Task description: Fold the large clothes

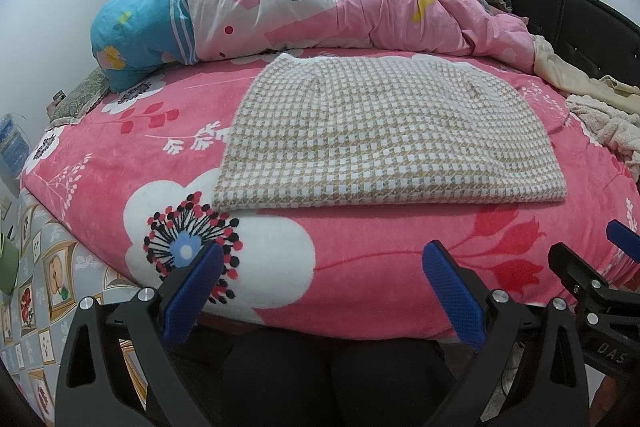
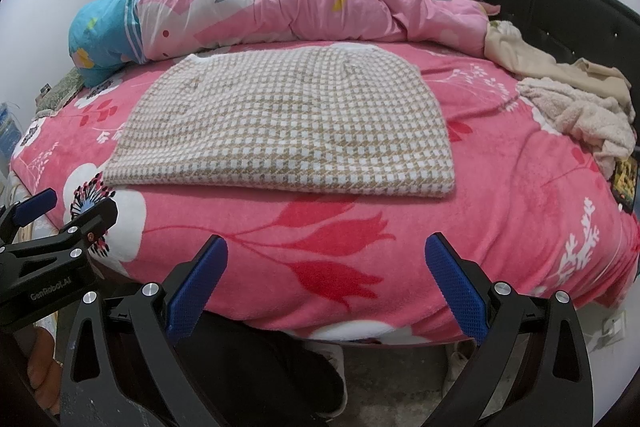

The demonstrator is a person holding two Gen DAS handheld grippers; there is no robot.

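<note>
Both the left gripper (image 1: 322, 291) and right gripper (image 2: 326, 287) hung wide and empty off the bed's near edge, the folded checked garment (image 1: 384, 143) lying mid-blanket (image 1: 360, 275), where a one-layer pinch could undo its fold.

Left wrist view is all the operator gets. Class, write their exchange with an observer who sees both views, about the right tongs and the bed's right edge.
Operator: Are the right tongs holding anything?
Observer: No. They stand open and empty, short of the checked garment.
Operator: What lies beyond the fluffy cream heap?
Observer: A dark flat item with yellow markings at the bed's right edge. I cannot tell what it is.
</note>
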